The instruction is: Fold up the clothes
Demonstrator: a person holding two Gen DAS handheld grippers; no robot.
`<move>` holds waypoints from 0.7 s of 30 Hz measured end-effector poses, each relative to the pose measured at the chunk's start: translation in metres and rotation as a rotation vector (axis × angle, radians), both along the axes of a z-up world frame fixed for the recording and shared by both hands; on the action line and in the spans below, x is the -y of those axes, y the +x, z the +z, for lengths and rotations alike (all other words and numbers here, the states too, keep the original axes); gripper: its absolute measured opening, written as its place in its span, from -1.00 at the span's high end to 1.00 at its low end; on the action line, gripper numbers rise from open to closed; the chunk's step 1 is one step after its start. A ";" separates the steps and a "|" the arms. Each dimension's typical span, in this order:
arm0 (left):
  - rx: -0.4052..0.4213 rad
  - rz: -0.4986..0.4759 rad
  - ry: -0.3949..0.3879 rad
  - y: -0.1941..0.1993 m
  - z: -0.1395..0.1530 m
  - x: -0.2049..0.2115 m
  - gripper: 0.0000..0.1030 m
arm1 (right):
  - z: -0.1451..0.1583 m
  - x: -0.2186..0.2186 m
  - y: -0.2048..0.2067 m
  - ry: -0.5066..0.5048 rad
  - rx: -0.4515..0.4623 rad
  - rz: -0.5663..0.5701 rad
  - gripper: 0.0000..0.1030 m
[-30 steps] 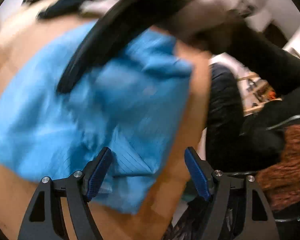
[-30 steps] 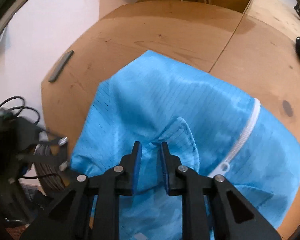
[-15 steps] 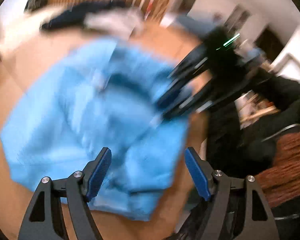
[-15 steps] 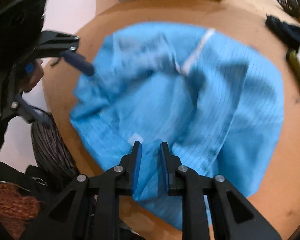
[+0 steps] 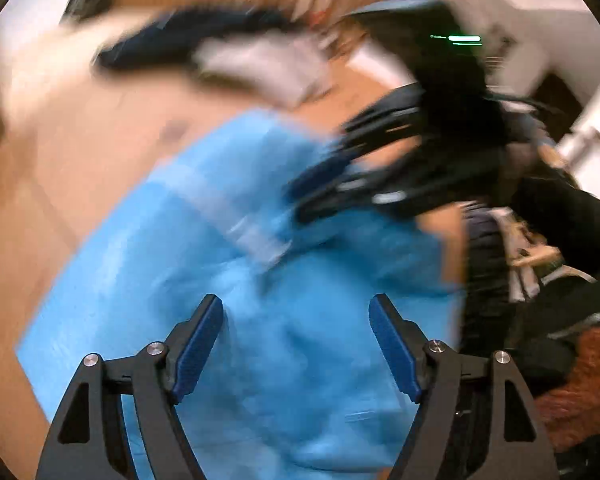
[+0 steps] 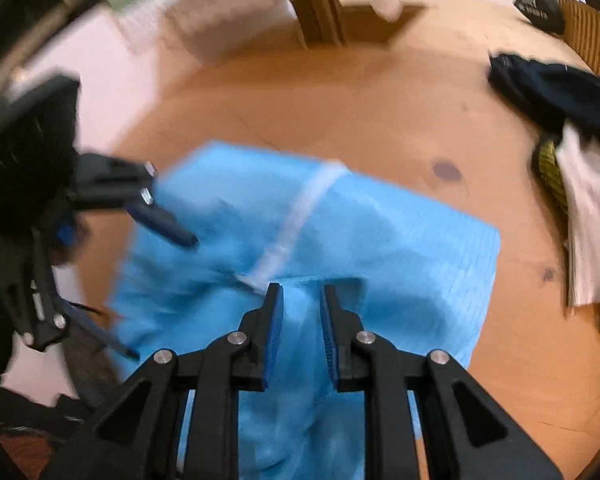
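A bright blue garment (image 5: 228, 280) with a white zipper strip (image 6: 296, 228) lies rumpled on the round wooden table (image 6: 380, 112). My left gripper (image 5: 296, 340) is open and empty just above the garment's near part. My right gripper (image 6: 301, 328) is shut on a fold of the blue garment (image 6: 380, 248) and holds it up. The right gripper also shows blurred in the left wrist view (image 5: 340, 184), and the left gripper shows open at the left of the right wrist view (image 6: 140, 216).
A pile of dark blue and white clothes (image 6: 572, 132) lies at the table's far right edge, also seen in the left wrist view (image 5: 228, 48). A black object (image 6: 540, 0) sits at the far edge. Dark chair and clothing (image 5: 540, 280) stand beside the table.
My right gripper has lifted and pulled the pinched fold across the garment, which has shifted on the table. My left gripper stays open and has moved over the cloth.
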State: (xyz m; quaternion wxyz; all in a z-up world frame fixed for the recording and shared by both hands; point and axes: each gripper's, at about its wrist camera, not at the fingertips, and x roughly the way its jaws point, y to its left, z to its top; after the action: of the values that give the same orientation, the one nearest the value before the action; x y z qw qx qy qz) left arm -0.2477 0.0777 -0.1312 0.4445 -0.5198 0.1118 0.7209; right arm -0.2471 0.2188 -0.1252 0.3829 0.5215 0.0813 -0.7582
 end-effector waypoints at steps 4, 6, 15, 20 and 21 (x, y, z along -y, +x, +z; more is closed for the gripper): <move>0.011 0.076 0.049 0.006 0.006 0.031 -0.34 | 0.004 -0.022 0.008 -0.017 -0.010 -0.042 0.62; -0.033 0.098 0.074 0.017 0.024 0.044 -0.42 | 0.017 -0.047 0.015 -0.062 -0.037 -0.081 0.60; 0.033 0.077 -0.016 0.052 -0.016 0.050 -0.43 | -0.014 -0.062 0.061 0.214 -0.038 -0.010 0.60; -0.080 0.158 0.010 0.049 0.025 0.059 -0.39 | 0.037 -0.067 0.065 0.105 -0.164 -0.078 0.91; -0.102 0.194 0.004 0.044 0.032 0.062 -0.37 | 0.045 -0.065 0.063 0.094 -0.191 -0.091 0.92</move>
State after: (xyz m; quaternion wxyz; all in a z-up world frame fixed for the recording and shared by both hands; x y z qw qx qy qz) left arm -0.2036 0.0160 -0.0988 0.3673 -0.4900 0.0823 0.7863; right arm -0.1838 0.2843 -0.0800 0.3137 0.4673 0.1289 -0.8165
